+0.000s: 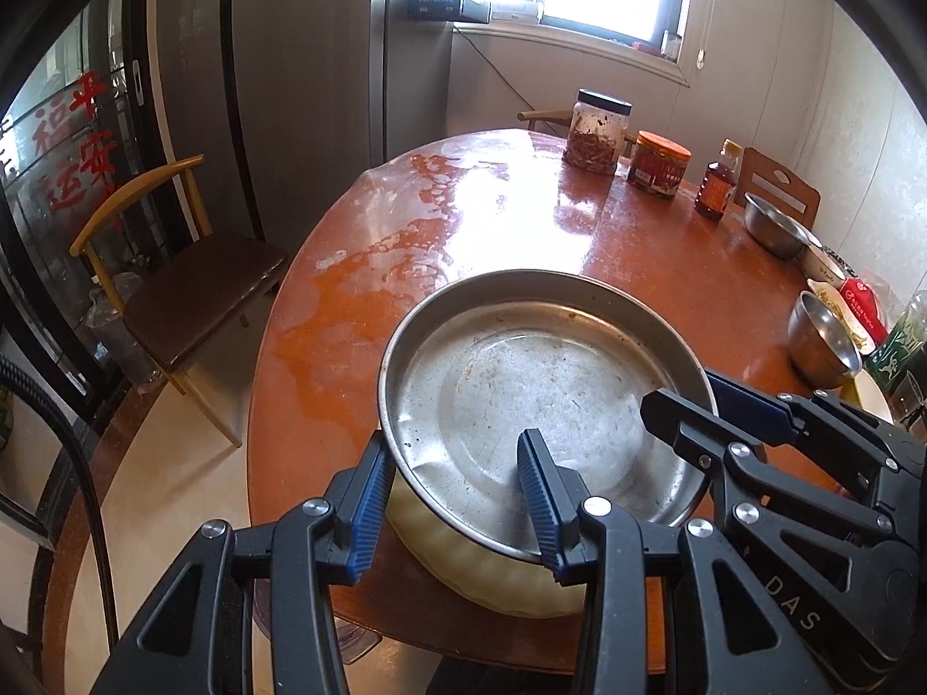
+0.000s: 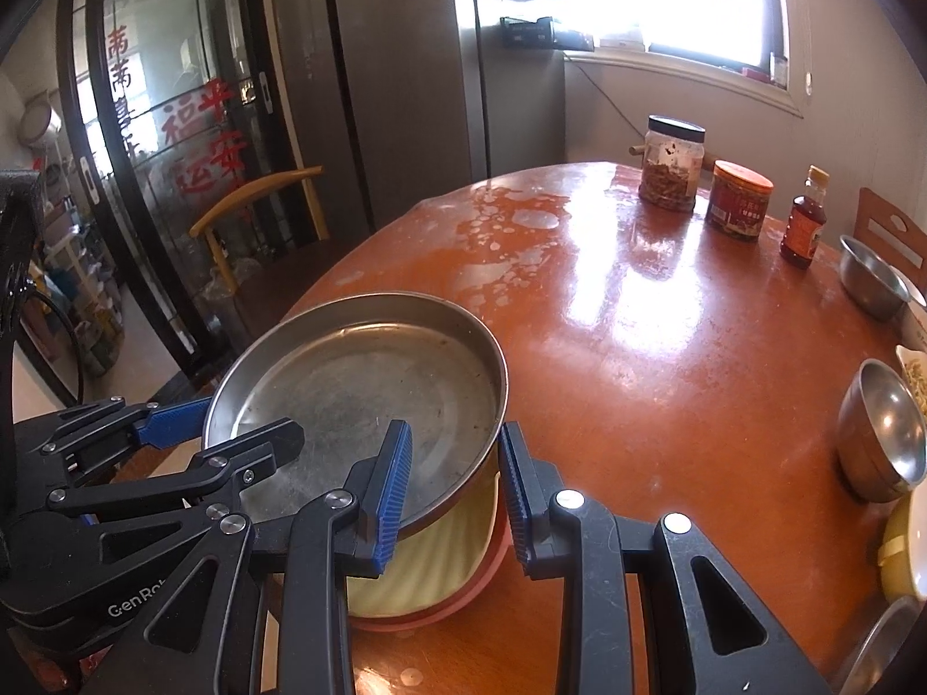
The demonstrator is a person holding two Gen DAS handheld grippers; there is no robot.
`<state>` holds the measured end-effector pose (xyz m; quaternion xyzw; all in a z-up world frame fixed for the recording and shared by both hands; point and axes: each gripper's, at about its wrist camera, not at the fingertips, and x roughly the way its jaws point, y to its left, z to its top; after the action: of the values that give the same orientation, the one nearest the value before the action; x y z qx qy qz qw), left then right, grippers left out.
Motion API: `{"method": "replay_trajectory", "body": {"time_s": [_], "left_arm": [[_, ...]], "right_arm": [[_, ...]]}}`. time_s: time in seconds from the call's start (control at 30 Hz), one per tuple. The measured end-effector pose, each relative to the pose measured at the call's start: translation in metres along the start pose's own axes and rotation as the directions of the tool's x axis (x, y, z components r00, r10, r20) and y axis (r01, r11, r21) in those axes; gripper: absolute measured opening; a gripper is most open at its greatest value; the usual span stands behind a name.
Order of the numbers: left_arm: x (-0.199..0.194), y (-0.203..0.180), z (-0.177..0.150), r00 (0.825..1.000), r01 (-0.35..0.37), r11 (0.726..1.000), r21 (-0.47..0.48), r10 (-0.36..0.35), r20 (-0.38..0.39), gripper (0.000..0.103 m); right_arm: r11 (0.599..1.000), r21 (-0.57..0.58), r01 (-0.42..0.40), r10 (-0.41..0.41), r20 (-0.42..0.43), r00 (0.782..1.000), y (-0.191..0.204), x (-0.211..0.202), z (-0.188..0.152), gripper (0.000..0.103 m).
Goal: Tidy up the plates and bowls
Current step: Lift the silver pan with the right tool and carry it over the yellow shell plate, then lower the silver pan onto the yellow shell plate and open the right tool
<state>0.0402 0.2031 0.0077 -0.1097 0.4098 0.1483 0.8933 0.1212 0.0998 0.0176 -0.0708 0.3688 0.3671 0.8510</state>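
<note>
A shallow round steel pan (image 1: 539, 382) (image 2: 359, 382) hangs between both grippers at the near edge of the round wooden table (image 1: 637, 243). My left gripper (image 1: 455, 504) is shut on its near-left rim, one finger outside and one inside. On the right rim my right gripper (image 2: 455, 486) is shut the same way. Each gripper shows in the other's view: right gripper (image 1: 689, 411), left gripper (image 2: 191, 428). Directly under the pan sits a cream ribbed bowl (image 1: 498, 585) (image 2: 429, 550) on a pinkish plate (image 2: 463, 596). Whether pan and bowl touch I cannot tell.
Two steel bowls (image 1: 773, 226) (image 1: 823, 347) stand at the table's right edge among food dishes and a red packet (image 1: 863, 307). Two jars (image 1: 597, 133) (image 1: 660, 165) and a small bottle (image 1: 718, 179) stand at the back. A wooden chair (image 1: 191, 289) stands left of the table.
</note>
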Motion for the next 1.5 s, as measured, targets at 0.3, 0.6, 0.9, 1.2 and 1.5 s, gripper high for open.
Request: {"method": "replay_trajectory", "body": {"time_s": [0.3,0.6,0.9,1.2,1.5], "left_arm": [[0.01,0.002,-0.007,1.0,0.0,1.0,0.009,0.001,-0.015,0.043],[0.012,0.002,-0.009,1.0,-0.008,1.0,0.013,0.009,-0.02,0.043],[0.013,0.002,-0.01,1.0,-0.01,1.0,0.012,0.011,-0.026,0.043],[0.013,0.002,-0.01,0.999,-0.02,1.0,0.016,0.021,-0.027,0.044],[0.016,-0.002,-0.01,0.999,-0.02,1.0,0.023,0.021,-0.032,0.046]], "right_arm": [[1.0,-0.015,0.016,-0.016,-0.023,1.0,0.003,0.009,-0.01,0.032],[1.0,-0.024,0.014,-0.016,-0.046,0.999,0.005,0.014,-0.014,0.032],[0.999,-0.035,0.011,-0.013,-0.05,0.999,0.006,0.015,-0.018,0.033],[0.999,-0.037,0.002,-0.004,-0.044,0.999,0.006,0.012,-0.024,0.035],[1.0,-0.017,0.02,-0.021,-0.048,0.999,-0.001,0.01,-0.026,0.038]]}}
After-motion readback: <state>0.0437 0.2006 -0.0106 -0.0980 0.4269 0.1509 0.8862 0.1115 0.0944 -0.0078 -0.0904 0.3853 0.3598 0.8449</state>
